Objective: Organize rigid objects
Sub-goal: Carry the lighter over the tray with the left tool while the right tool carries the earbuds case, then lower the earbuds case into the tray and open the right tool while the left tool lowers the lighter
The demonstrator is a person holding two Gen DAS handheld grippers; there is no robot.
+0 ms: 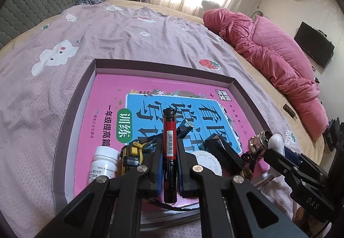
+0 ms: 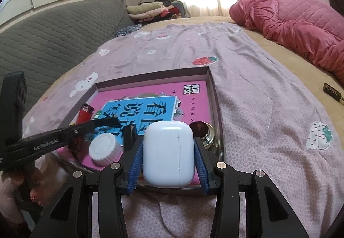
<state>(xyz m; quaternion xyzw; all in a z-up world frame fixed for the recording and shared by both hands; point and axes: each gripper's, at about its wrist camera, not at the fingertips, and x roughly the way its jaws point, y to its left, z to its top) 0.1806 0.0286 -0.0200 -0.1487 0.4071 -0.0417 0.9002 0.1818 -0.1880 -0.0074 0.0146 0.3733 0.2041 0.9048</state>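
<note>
A shallow purple box (image 1: 71, 108) lies on the bed with a pink book (image 1: 107, 91) flat inside it. My left gripper (image 1: 168, 147) is shut on a red lighter (image 1: 169, 143) and holds it over the book. My right gripper (image 2: 168, 147) is shut on a white earbud case (image 2: 168, 152) above the box's near right corner; it also shows in the left wrist view (image 1: 276, 141). In the box lie a white pill bottle (image 1: 105, 164), a yellow-black tape measure (image 1: 131, 156), a black clip (image 1: 185, 127), a white lid (image 1: 209, 160) and a metal-capped bottle (image 2: 207, 132).
The bed wears a lilac sheet (image 1: 129, 37) with rabbit and strawberry prints. A pink quilt (image 1: 279, 55) is bunched at the right. A grey padded headboard (image 2: 53, 29) stands at the left, folded clothes (image 2: 150, 11) at the back. A small dark box (image 2: 332, 90) lies at the far right.
</note>
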